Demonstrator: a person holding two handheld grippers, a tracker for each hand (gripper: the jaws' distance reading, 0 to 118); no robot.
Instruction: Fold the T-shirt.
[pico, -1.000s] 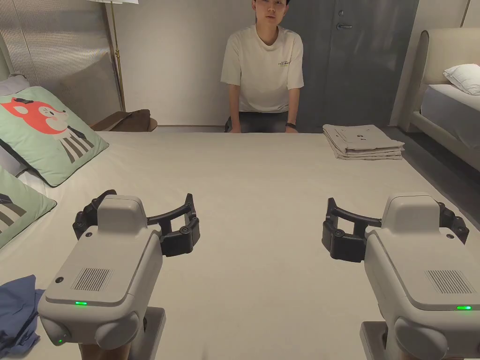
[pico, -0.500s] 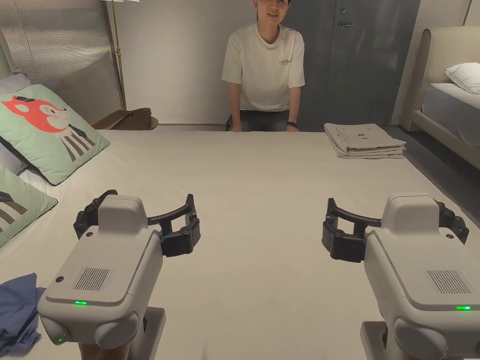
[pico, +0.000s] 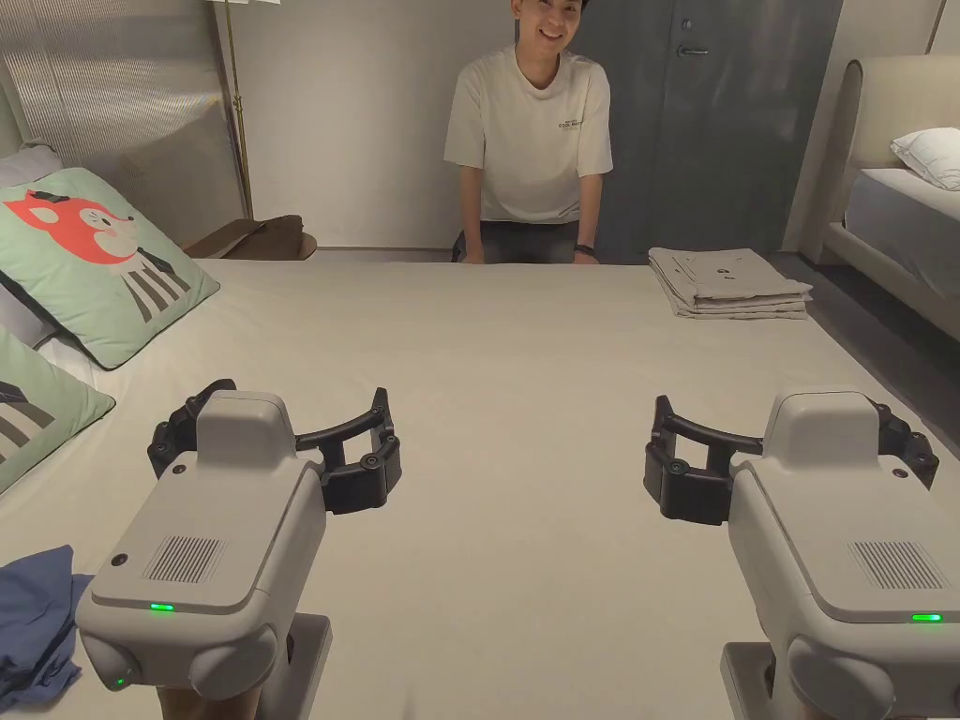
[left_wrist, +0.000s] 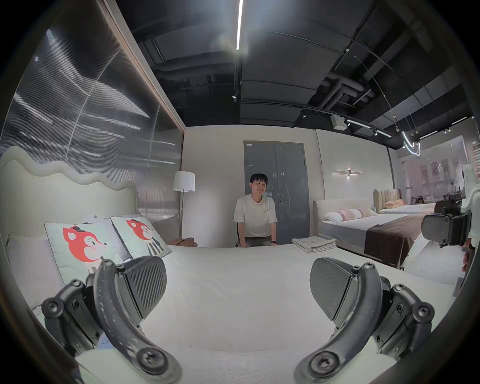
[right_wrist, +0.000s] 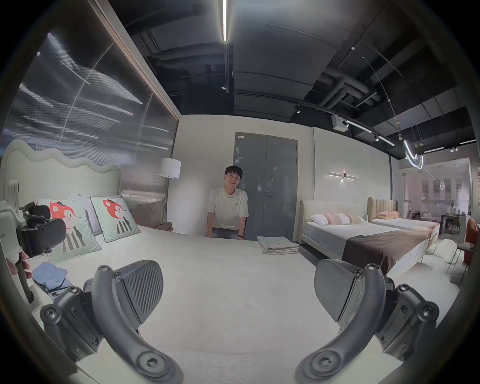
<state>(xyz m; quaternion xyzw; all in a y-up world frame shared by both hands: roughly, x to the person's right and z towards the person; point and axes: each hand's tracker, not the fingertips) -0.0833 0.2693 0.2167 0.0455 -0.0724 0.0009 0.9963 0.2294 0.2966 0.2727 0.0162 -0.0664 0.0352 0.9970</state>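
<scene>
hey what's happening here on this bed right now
A person holds the left gripper and the right gripper over a wide cream bed, both open and empty, touching no cloth. A crumpled blue garment lies at the near left edge, beside the left gripper and not yet picked up. A stack of folded beige cloth sits at the far right corner. Another person in a cream T-shirt sits beyond the bed's far edge, facing this way. Folding has not begun.

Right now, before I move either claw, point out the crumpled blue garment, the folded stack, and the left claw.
crumpled blue garment (pico: 33, 614), head view, on its bunched cloth at the bed's near left edge.
folded stack (pico: 727, 279), head view, on the top layer.
left claw (left_wrist: 237, 287), left gripper view, midway between its open tips.
</scene>
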